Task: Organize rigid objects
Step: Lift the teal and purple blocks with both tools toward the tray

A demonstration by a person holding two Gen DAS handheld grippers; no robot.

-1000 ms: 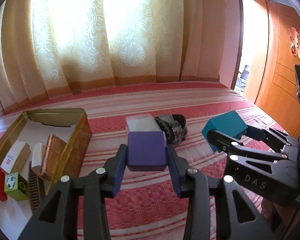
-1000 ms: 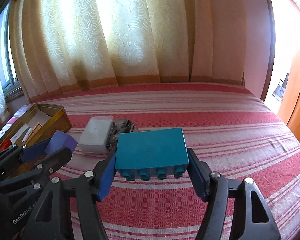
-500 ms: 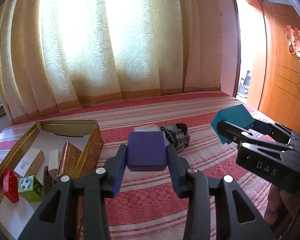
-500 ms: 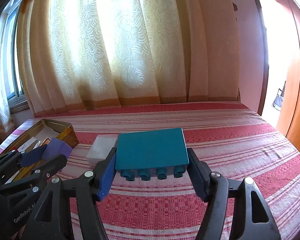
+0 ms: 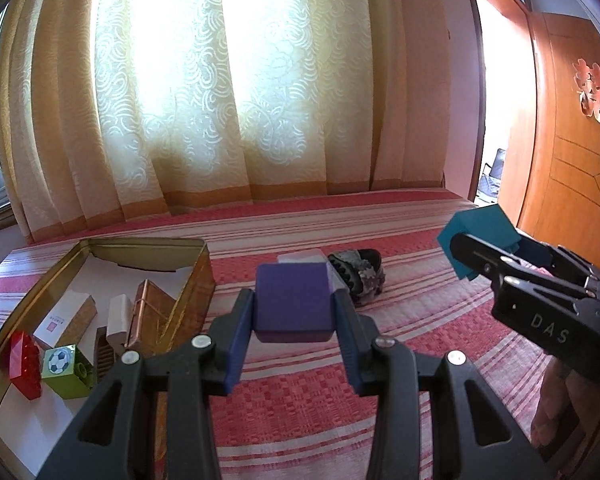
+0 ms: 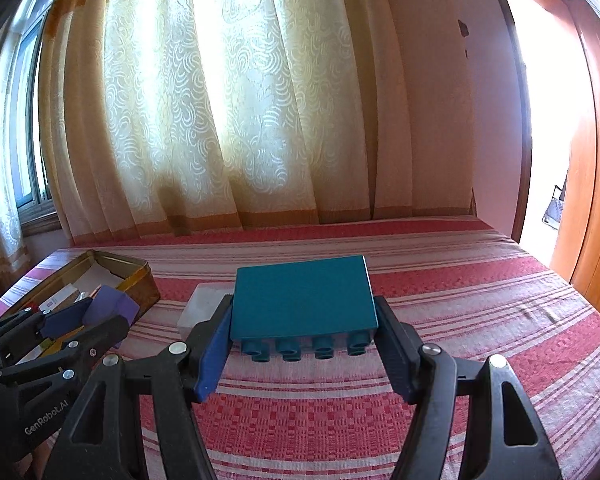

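Left wrist view: the left gripper (image 5: 294,312) pinches a purple block (image 5: 294,302) between its blue pads, and that grip looks the same as a second ago. What has changed is the framing. The bed (image 5: 420,320) now sits lower in the view and more curtain (image 5: 228,80) shows above it, so the gripper has tipped upward with the block carried clear of the cover. The gold tin (image 5: 192,276) lies to the left, with more of its inside showing than before: a red brick (image 5: 22,362), a green football cube (image 5: 66,370), small boxes and a copper-coloured case (image 5: 150,312). In the right wrist view the right gripper (image 6: 304,334) is closed on a teal brick (image 6: 302,300), studs facing the camera, and it too has lifted and tilted up over the last second, with the window wall filling more of the frame. A white box (image 6: 202,308) and a dark patterned thing (image 5: 358,272) rest on the bed beyond the blocks, not yet collected. Both pieces seem securely lifted and ready to travel; the likely next step is to swing left and set them in the tin. The left gripper is nearer to it, while the right one has to cross farther and avoid crowding the other.
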